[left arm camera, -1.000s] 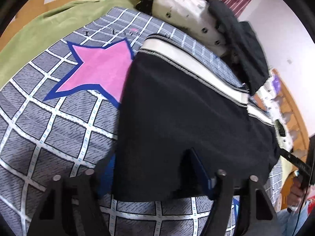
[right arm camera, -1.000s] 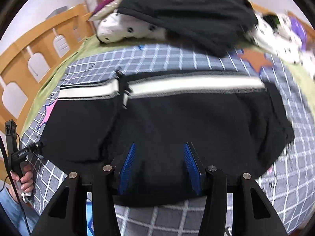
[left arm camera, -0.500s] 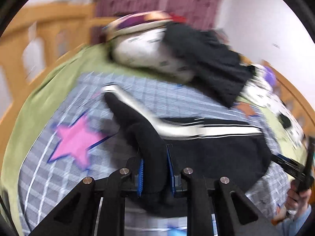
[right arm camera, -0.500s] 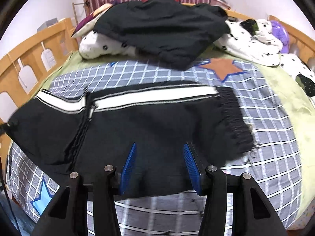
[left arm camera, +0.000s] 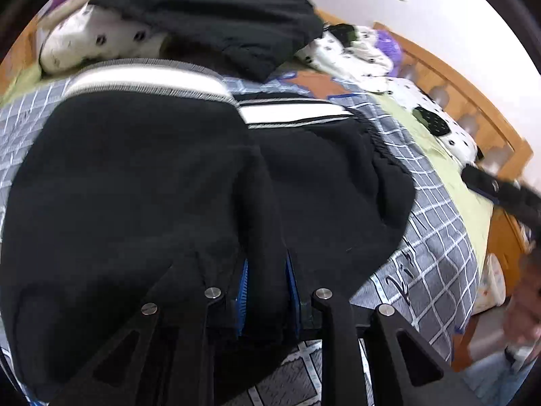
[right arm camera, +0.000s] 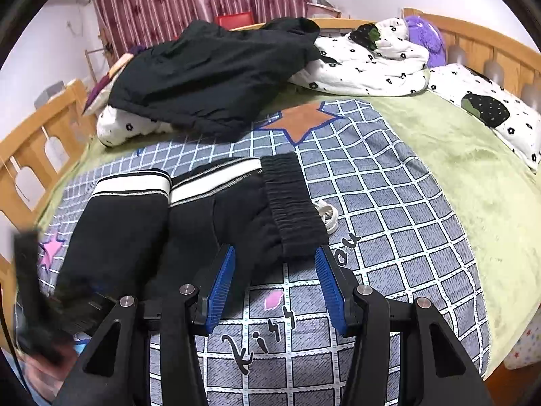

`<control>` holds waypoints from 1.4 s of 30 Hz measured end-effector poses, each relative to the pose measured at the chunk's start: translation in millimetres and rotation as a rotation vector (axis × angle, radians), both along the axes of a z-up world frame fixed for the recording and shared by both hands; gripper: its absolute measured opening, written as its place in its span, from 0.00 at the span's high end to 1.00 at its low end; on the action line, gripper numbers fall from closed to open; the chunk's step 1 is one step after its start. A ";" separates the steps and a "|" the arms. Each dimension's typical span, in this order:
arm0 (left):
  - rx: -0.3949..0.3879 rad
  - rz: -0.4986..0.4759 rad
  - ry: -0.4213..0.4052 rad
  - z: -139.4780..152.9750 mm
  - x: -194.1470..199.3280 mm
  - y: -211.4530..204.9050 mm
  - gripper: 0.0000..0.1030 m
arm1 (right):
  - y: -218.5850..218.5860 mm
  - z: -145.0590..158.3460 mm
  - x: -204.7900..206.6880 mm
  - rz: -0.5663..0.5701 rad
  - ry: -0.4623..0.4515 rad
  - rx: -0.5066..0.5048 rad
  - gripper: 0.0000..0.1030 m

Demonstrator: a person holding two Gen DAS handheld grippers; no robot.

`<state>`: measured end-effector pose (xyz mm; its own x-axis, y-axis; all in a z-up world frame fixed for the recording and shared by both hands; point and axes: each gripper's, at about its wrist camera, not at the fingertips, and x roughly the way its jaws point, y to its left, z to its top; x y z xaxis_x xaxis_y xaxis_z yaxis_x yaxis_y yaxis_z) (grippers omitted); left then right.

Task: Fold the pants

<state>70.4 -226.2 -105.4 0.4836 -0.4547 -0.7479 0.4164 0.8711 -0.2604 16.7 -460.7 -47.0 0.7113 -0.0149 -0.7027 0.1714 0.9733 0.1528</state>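
The pants [right arm camera: 189, 223] lie on the checked blanket [right arm camera: 389, 223] of the bed [right arm camera: 456, 155], near its front edge, with one end already doubled over the rest. In the right wrist view the doubled part sits on the left with its white stripe [right arm camera: 132, 184] facing the far side; beside it the lower layer shows its own stripe and the gathered waistband [right arm camera: 290, 203] at the right end.

The left tongs [left arm camera: 265, 284] are clamped on a thick bunch of the black cloth, their jaws just easing apart, with the fabric between the blue pads [left arm camera: 241, 282]. The right tongs [right arm camera: 274, 280] stand half open over the blanket at the near edge by the waistband, holding nothing.

To do this fold well, I judge the carried end should be laid so its stripe lines up with the stripe below and its edges meet the waistband end squarely. The cloth should be let go only once it lies flat, and the free tongs can then press out the bulge.

The long axis runs left to right across the bed, parallel to its near edge. The waistband points right; the stripes run along the far long side.
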 end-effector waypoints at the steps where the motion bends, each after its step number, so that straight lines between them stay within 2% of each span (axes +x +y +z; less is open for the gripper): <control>1: -0.039 -0.033 0.021 5.8 -1.9 5.7 0.81 | 1.3 1.3 0.2 0.004 -0.006 0.001 0.51; 3: -0.169 -0.101 0.125 18.3 -0.8 24.7 0.78 | 9.5 2.0 3.2 0.030 -0.012 0.002 0.51; 4: -0.186 -0.106 0.144 22.0 -1.5 33.4 0.78 | 13.9 1.6 5.0 0.045 -0.012 0.004 0.51; 5: -0.190 -0.102 0.138 27.2 -4.9 44.1 0.78 | 20.2 0.1 8.0 0.066 -0.009 0.009 0.51; 6: -0.176 -0.081 0.092 38.1 -11.9 61.6 0.75 | 26.7 -1.8 10.9 0.085 -0.005 0.017 0.51; 8: -0.141 -0.033 0.032 45.9 -20.1 81.5 0.46 | 39.8 -7.7 18.7 0.128 0.011 0.057 0.51; 9: -0.103 0.025 -0.015 49.8 -27.8 101.7 0.23 | 48.5 -12.3 24.6 0.161 0.025 0.088 0.51; 10: -0.070 0.074 -0.059 51.8 -33.9 116.8 0.22 | 56.1 -17.5 29.8 0.192 0.039 0.117 0.51; 12: -0.022 0.131 -0.093 50.0 -43.5 140.4 0.22 | 74.3 -31.8 42.0 0.256 0.075 0.166 0.47; 16: -0.032 0.174 -0.023 23.0 -52.4 176.7 0.22 | 109.1 -63.1 62.0 0.353 0.175 0.156 0.47; 19: -0.005 0.174 0.049 -6.7 -52.0 174.2 0.22 | 126.2 -84.0 80.2 0.389 0.242 0.200 0.47; 21: -0.015 0.168 0.074 -20.3 -52.6 168.0 0.22 | 132.1 -91.2 87.5 0.392 0.273 0.237 0.48; 22: -0.015 0.174 0.063 -22.0 -54.5 165.3 0.21 | 136.7 -92.8 89.7 0.388 0.282 0.233 0.52; 23: -0.013 0.178 0.052 -22.4 -53.8 162.3 0.19 | 141.8 -92.6 91.4 0.396 0.283 0.233 0.64; 24: -0.015 0.181 0.043 -22.8 -52.6 157.7 0.17 | 146.2 -91.2 93.4 0.409 0.289 0.231 0.71; 26: -0.020 0.185 0.046 -24.8 -47.6 153.2 0.17 | 149.9 -80.2 92.2 0.427 0.261 0.206 0.83; 28: -0.020 0.188 0.042 -24.8 -42.7 146.0 0.16 | 144.6 -68.9 88.1 0.443 0.212 0.221 0.85; 30: 0.014 0.202 0.027 -26.0 -39.7 136.1 0.16 | 135.8 -53.1 81.3 0.457 0.150 0.234 0.86; 32: 0.102 0.223 0.003 -28.8 -37.5 124.2 0.16 | 125.0 -34.0 72.2 0.479 0.086 0.226 0.87; 33: 0.192 0.238 -0.015 -31.1 -36.2 115.6 0.14 | 120.8 -26.4 68.8 0.487 0.063 0.214 0.87; 34: 0.251 0.237 -0.053 -30.9 -38.6 106.7 0.14 | 116.8 -19.9 64.9 0.493 0.040 0.195 0.87; 36: 0.259 0.218 -0.089 -27.3 -43.6 101.2 0.17 | 100.2 -4.3 53.4 0.471 -0.029 0.119 0.88; 38: 0.238 0.197 -0.098 -23.8 -47.1 100.2 0.17 | 83.5 5.1 55.8 0.426 -0.061 0.100 0.88; 40: 0.186 0.167 -0.110 -19.3 -50.9 102.8 0.17 | 53.8 10.5 52.6 0.359 -0.095 0.104 0.89; 42: 0.110 0.123 -0.108 -15.2 -53.7 106.2 0.16 | 18.6 10.2 53.1 0.266 -0.107 0.060 0.89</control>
